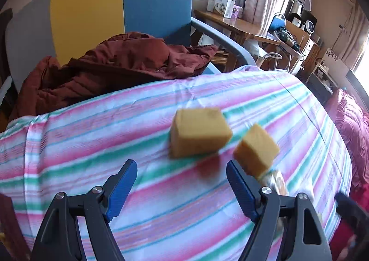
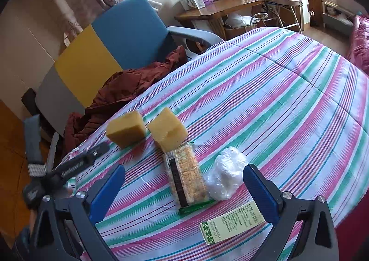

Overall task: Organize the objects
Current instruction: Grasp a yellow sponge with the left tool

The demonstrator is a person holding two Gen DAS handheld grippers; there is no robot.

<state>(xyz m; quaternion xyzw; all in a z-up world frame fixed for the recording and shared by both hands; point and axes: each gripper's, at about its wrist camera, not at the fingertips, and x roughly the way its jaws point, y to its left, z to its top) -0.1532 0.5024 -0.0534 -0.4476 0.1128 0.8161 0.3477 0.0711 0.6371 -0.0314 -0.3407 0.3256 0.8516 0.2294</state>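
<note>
1. The left hand-held gripper (image 1: 180, 176) hangs over the striped cloth with its blue-padded jaws standing wide apart and nothing between them.
2. The right hand-held gripper (image 2: 184, 180) is also spread open and empty, pointing down at the things laid out before it.
3. The table (image 2: 288, 90) is covered by a cloth striped in pink, green and white.
4. A yellow rectangular sponge block (image 2: 126, 130) sits near the cloth's left edge in the right wrist view; a second yellow sponge block (image 2: 168, 130) stands just beside it, apart by a narrow gap.
5. A clear-wrapped bar of puffed grain with a green end seal (image 2: 188, 180) lies with its far end touching or just short of the second block; which, I cannot tell.
6. A crumpled clear plastic bag with something white inside (image 2: 226, 173) lies just beside the bar, on its right.
7. A flat pale green packet with printed text (image 2: 231, 223) lies near the right jaw, closest to the camera.
8. In the left wrist view the blocks look blurred, the first block (image 1: 199, 133) ahead of the jaws and the second (image 1: 256, 149) just past the right pad.
9. A dark red quilted jacket (image 1: 110, 65) is heaped on a chair with a yellow and blue back (image 1: 120, 0) beyond the table.
</note>
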